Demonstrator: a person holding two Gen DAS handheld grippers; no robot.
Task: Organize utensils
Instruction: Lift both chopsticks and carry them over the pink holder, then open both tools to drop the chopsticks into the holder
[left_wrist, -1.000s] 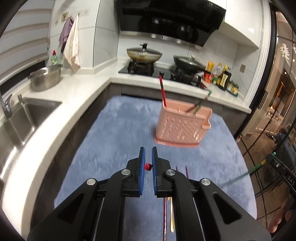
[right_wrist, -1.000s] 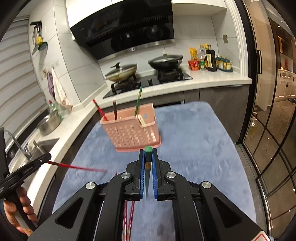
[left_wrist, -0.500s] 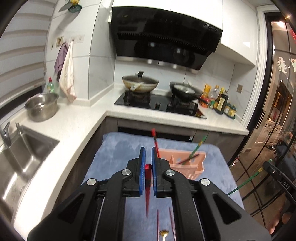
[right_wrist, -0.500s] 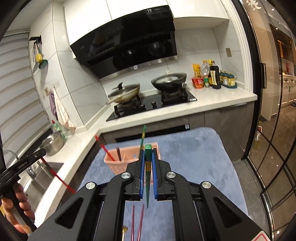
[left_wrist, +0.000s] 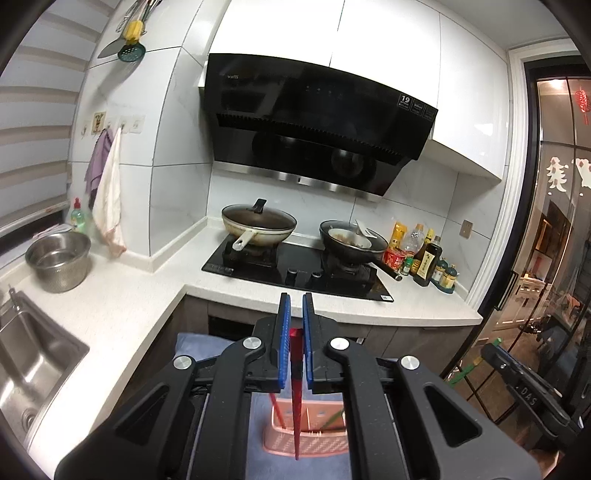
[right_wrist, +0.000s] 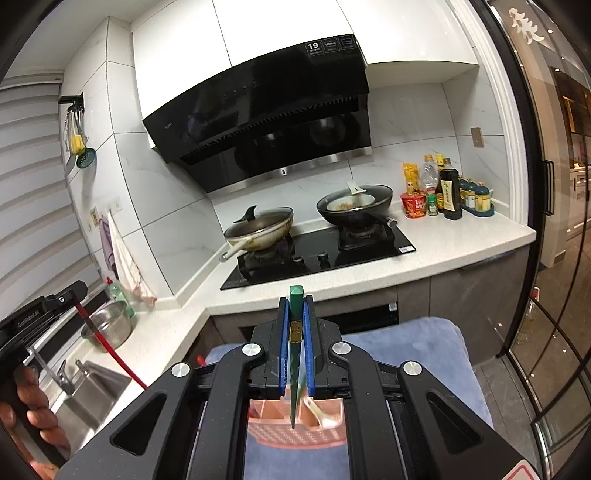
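A red chopstick (left_wrist: 295, 391) is gripped between the blue fingers (left_wrist: 283, 350) of the left gripper (left_wrist: 294, 306), its tip hanging down over the pink utensil basket (left_wrist: 306, 441) on the blue mat (left_wrist: 199, 341). A green chopstick (right_wrist: 295, 354) is clamped by the right gripper (right_wrist: 295, 301), its lower end pointing into the same basket (right_wrist: 295, 434), where another red chopstick (left_wrist: 275, 410) already stands.

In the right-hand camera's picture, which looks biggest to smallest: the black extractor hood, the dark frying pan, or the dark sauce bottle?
1. Black extractor hood, by far the largest.
2. Dark frying pan.
3. Dark sauce bottle, the smallest.
All three stand at the back counter, at similar distance, so the order is fairly safe.
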